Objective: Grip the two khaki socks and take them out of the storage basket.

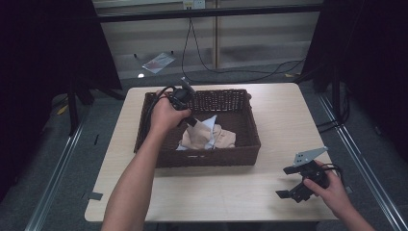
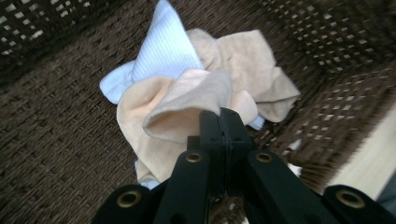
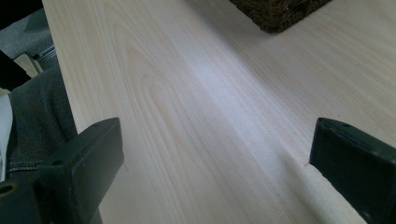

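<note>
A dark brown wicker basket [image 1: 207, 159] stands in the middle of the light wooden table [image 1: 279, 115]. Inside it lies a crumpled beige cloth [image 1: 219, 137] over a white ribbed cloth [image 1: 206, 124]. My left gripper [image 1: 191, 121] reaches down into the basket from its left side. In the left gripper view its jaws stand together at my left gripper [image 2: 223, 116], pinching a raised fold of the beige cloth [image 2: 187, 107], with the white cloth [image 2: 163, 51] behind. My right gripper [image 1: 285, 182] rests low over the table's front right, open, with nothing between its fingers [image 3: 93, 154].
The basket's woven walls [image 2: 56, 140] enclose the cloths on all sides. A corner of the basket [image 3: 280, 11] lies ahead of the right gripper across bare table [image 3: 210, 93]. A trouser leg [image 3: 37, 112] sits at the table's near edge. Cables run on the floor beyond.
</note>
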Available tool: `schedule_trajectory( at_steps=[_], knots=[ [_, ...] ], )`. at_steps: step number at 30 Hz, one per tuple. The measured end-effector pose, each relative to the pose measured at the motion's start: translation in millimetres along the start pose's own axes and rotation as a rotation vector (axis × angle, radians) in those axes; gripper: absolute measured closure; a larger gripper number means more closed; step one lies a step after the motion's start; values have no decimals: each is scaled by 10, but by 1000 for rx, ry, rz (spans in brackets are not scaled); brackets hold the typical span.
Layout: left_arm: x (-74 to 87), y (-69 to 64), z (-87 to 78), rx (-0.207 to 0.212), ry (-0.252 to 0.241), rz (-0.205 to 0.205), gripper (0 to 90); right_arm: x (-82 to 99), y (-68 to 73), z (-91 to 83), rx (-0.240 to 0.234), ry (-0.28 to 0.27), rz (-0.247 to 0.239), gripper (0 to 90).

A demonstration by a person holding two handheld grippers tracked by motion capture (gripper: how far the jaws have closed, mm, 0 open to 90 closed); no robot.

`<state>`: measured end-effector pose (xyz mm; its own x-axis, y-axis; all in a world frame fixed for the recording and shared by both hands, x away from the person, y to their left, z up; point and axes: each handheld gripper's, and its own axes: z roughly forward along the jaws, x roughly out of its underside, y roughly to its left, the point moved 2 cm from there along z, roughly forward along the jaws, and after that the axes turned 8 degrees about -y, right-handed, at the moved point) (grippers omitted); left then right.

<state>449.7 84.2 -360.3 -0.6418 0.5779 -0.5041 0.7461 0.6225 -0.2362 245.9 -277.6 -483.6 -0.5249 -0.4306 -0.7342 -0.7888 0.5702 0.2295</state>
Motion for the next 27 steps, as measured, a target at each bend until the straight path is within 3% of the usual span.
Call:
schedule_trajectory(
  at_steps=[10, 14, 16, 27],
  knots=[
    [-77, -121, -405, 49, -37, -34, 896, -6, 1, -9, -4, -8, -3, 21],
    [-104, -149, -581, 37, -34, -23, 896, -9, 4, -13, -3, -8, -4, 21],
    [-117, -169, -659, 58, -31, -27, 896, -11, 5, -13, -4, -8, -3, 21],
    [-126, -227, -909, 64, -25, -29, 896, -8, 9, -8, -6, -3, -3, 21]
  ],
)
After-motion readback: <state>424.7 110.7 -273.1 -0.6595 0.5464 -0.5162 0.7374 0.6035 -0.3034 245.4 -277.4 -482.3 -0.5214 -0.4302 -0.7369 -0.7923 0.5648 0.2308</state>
